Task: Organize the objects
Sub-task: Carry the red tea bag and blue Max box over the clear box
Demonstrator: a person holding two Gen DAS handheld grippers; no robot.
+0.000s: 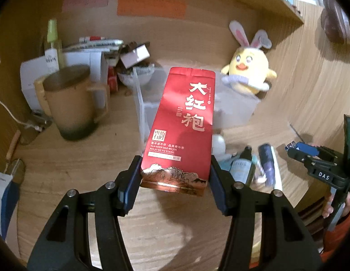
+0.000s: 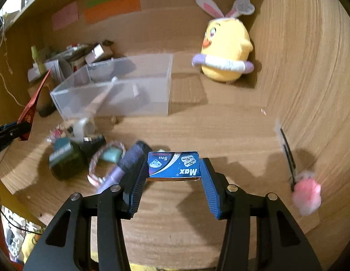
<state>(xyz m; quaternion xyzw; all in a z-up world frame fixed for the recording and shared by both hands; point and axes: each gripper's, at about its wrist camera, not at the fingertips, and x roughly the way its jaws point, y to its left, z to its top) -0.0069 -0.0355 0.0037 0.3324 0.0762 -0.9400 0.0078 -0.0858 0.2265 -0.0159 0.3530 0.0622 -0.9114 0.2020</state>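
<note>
- left gripper (image 1: 175, 174): pads clamped on the bottom of a red tea packet (image 1: 183, 122); packet held upright, clear of the table (image 1: 62, 162)
- right gripper (image 2: 173, 169): gripping a blue razor-blade box (image 2: 173, 164) by its ends, off the table; clear plastic bin (image 2: 120, 90) beyond

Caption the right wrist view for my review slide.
Right gripper shut on a blue box above the desk, clear bin behind.

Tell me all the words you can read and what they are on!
"大红袍": red tea packet in the left gripper.
"YAN SHEN DAO BU JIN": same packet; smaller print unreadable.
"Max", "5 pcs": blue box in the right gripper.
"DAS": right gripper's body.
Everything else: too blurred.
</note>
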